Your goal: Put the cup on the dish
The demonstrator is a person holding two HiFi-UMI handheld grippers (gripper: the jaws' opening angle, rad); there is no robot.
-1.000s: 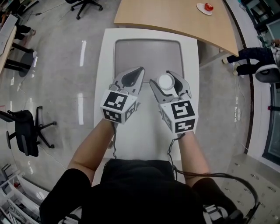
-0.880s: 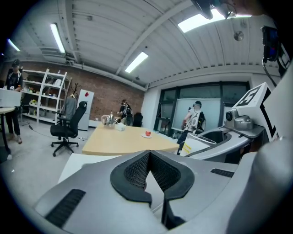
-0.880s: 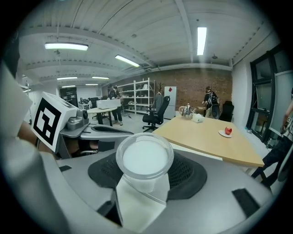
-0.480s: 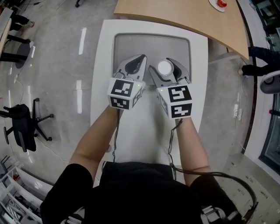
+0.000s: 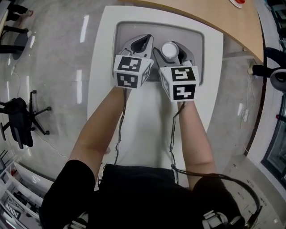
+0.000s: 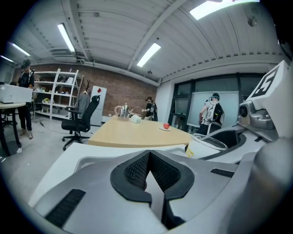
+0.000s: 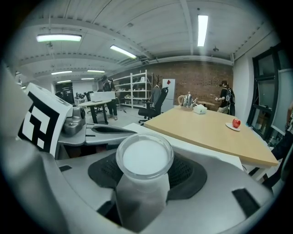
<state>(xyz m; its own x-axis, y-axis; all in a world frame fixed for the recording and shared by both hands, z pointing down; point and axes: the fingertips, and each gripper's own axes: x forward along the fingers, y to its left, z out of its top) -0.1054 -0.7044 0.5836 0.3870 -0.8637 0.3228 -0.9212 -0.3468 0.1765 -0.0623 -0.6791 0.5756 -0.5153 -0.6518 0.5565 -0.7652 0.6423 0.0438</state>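
Note:
A white cup with a clear rim sits between the jaws of my right gripper, which is shut on it; the right gripper view shows the cup upright in the grip. Both grippers hover over a grey rectangular dish set on the white table. My left gripper is just left of the right one, jaws pressed together with nothing between them. From the left gripper view the cup shows at the right.
A wooden table stands beyond the white one, carrying a red apple on a small plate. A black office chair is on the floor at the left. People and shelves are far back.
Both grippers have moved forward from the near part of the white table to over the grey dish, the right one still holding the cup.

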